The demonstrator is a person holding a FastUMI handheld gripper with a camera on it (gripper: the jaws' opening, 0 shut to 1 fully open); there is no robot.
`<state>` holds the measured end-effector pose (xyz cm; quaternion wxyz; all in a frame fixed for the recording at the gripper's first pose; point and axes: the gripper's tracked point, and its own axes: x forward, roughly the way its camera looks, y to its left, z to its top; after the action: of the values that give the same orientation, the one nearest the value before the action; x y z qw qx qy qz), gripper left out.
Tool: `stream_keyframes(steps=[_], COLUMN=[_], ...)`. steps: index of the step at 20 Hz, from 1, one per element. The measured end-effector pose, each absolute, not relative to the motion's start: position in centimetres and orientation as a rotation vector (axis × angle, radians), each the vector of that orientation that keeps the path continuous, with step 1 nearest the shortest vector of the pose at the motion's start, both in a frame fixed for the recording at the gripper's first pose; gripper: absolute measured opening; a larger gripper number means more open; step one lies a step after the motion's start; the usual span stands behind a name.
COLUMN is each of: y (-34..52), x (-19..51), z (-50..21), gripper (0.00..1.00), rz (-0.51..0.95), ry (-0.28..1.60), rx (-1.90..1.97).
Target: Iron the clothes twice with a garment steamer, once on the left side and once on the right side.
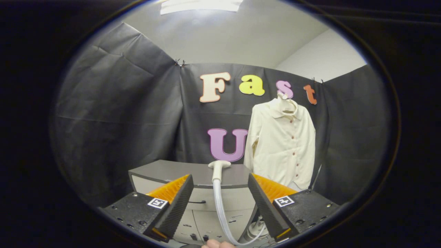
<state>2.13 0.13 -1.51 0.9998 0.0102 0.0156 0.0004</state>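
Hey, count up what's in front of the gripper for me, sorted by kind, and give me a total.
Shirts: 1, the cream shirt hanging beyond the fingers.
Steamer heads: 1, the steamer head resting on the cabinet, between the open gripper fingers.
Hoses: 1, the hose.
Cabinets: 1, the grey cabinet.
Total: 4

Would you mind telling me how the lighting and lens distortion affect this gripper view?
Gripper view: the ceiling light blows out to white glare; fisheye distortion bows the table edge; the shirt and steamer head stay sharp and evenly lit; the open tool has dark, shadowed fingers.
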Motion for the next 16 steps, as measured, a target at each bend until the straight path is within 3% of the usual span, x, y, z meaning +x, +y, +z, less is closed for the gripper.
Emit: stream_keyframes(steps=[16], y=[1.5], x=[14.1], z=[-5.8], gripper=[0.97], rz=[0.019], ry=[0.146], rx=[0.052])
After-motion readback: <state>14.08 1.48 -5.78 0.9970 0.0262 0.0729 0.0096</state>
